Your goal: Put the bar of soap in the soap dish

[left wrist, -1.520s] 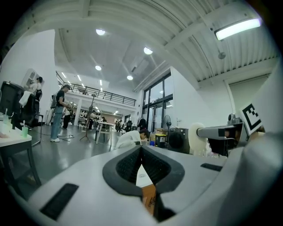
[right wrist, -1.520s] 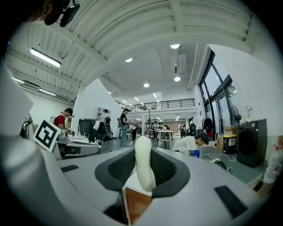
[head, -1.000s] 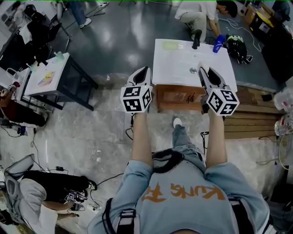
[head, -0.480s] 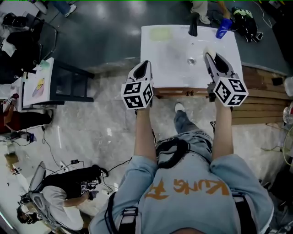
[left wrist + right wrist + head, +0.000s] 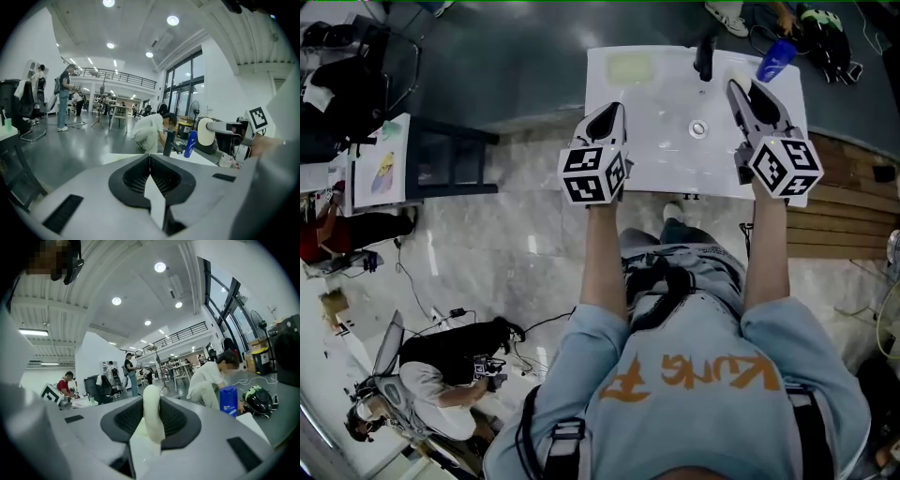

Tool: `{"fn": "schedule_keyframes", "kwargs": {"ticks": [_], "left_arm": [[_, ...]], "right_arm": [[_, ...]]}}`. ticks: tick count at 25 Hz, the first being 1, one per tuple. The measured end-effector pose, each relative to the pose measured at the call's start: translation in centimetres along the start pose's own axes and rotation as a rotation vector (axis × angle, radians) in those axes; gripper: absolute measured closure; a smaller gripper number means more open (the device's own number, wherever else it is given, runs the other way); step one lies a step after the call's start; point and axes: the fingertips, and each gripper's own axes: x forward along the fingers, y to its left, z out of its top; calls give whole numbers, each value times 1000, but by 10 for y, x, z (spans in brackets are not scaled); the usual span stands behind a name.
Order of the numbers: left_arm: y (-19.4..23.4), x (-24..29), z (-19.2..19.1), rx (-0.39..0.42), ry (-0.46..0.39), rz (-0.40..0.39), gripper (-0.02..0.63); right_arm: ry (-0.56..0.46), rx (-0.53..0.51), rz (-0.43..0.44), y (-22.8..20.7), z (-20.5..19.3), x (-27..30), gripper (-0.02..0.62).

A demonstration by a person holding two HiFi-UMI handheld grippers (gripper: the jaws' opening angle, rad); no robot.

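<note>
- White washbasin tabletop (image 5: pixel 664 159): a second ago it lay ahead of both grippers; now they hang over its front edge, so the approach looks nearly over.
- Right gripper (image 5: pixel 739 89): jaws partway apart, clamped on the pale cream bar of soap (image 5: pixel 151 413).
- Left gripper (image 5: pixel 608 113): jaws closed, empty.
- Pale green soap dish (image 5: pixel 630 67): far left corner, well apart from the soap.

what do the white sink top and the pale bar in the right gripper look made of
White sink top: likely glazed ceramic or cast resin, glossy, with soft reflections. Pale cream bar clamped in the right gripper: probably soap, matte and waxy, rounded edges.
</note>
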Motion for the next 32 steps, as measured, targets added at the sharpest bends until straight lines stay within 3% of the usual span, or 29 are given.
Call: {"fn": "schedule_keyframes", "kwargs": {"ticks": [5,14,20,32], "left_arm": [[26,-5,-3,-51,-16,60,584],[81,12,-26,-165,25,89,584],[111,15,-36,-190,47,85,584],[153,45,-21,-210,43,13,584]], "right_arm": [[16,-17,67,18,1,25,473],[137,-106,129,61,-21,87,472],[174,-111,109,85,-40,118,472],[314,-395,24,112,-66,183,474]]}}
